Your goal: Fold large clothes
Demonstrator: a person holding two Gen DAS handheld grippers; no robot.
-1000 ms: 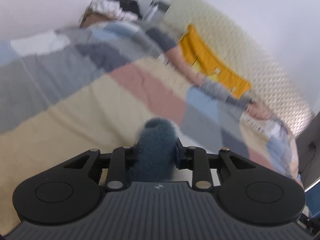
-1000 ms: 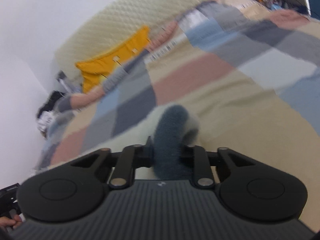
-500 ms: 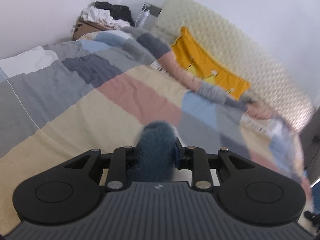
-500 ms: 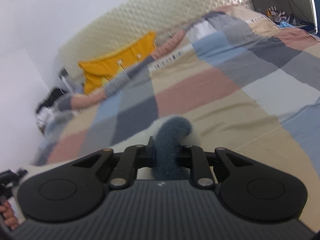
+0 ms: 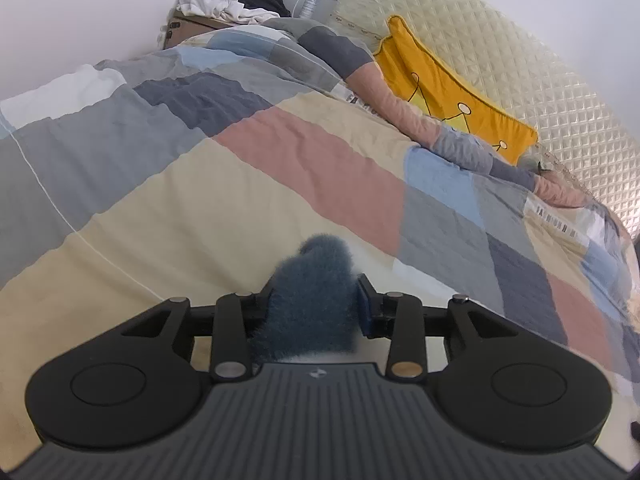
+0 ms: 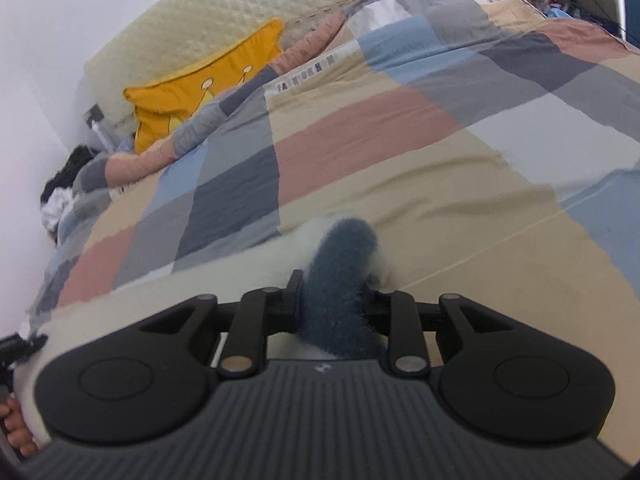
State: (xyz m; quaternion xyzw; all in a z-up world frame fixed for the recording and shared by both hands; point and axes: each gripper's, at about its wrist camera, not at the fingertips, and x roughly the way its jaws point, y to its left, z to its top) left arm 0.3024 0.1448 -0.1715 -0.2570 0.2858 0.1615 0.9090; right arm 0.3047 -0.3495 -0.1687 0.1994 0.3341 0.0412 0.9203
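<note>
A fuzzy garment, dark blue (image 5: 316,280) with a white part, lies over the patchwork quilt (image 5: 200,200) on the bed. In the left wrist view a thick blue fold bulges up between the fingers of my left gripper (image 5: 316,300). Its jaws are opening, and the fold still fills the gap and touches the blue pad (image 5: 365,308). In the right wrist view my right gripper (image 6: 334,296) has a blue fold (image 6: 344,248) between its fingers, with the white part (image 6: 240,276) stretching away to the left. Those jaws are opening too, and the fold still touches both.
A yellow cushion (image 5: 440,92) leans on the cream quilted headboard (image 5: 520,60). A long striped bolster (image 5: 400,108) lies along the bed's head. Piled clothes (image 5: 224,0) sit on a box in the corner. A person's fingers (image 6: 16,428) show at the lower left.
Both grippers have sunk closer to the quilt. The gap between each pair of fingers has widened a little, and the fuzzy fold has puffed out to fill it.
</note>
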